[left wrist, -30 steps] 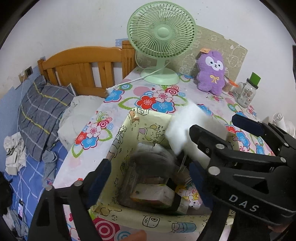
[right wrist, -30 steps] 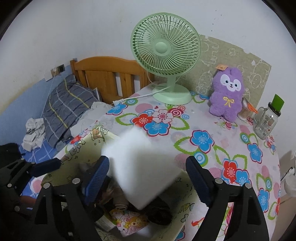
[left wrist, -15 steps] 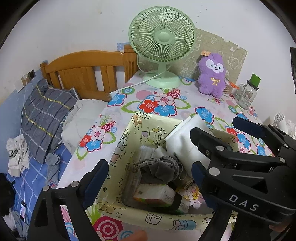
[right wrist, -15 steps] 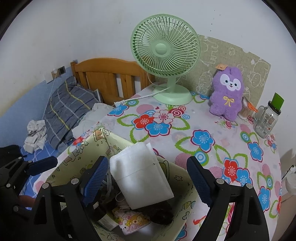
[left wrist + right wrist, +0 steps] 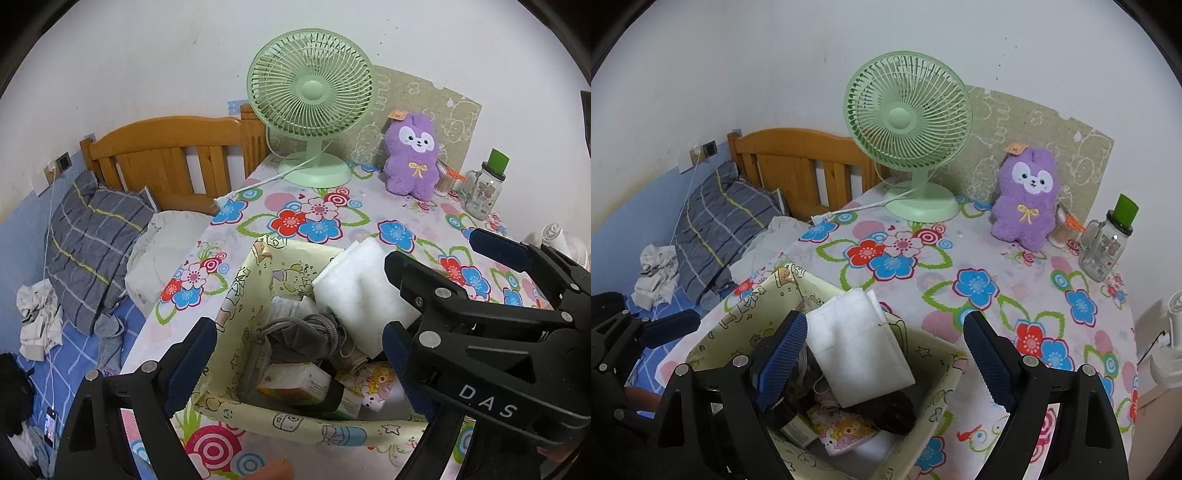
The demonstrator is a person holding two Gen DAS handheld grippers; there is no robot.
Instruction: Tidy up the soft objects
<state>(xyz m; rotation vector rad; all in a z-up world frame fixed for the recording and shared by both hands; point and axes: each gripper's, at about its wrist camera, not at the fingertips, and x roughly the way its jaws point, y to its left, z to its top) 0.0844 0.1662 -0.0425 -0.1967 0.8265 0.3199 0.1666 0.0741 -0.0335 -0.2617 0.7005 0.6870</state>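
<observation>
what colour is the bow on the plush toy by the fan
Yellow: a small stitched bow on the chest of the fluffy purple plush toy, clearest in the right wrist view.

White letters "DAS" stand on the black body of the right gripper in the left wrist view. No other print is legible.

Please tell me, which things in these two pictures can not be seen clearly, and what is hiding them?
- Bottom of the fabric bin: both views, covered by the white folded cloth, a grey sock and small boxes.
- Dark item under the cloth: right wrist view, too shadowed to identify.
- Near part of the bin: left wrist view, blocked by the right gripper.
- Label on the glass bottle: too small to read.
- White object at the right edge: cut off.
</observation>
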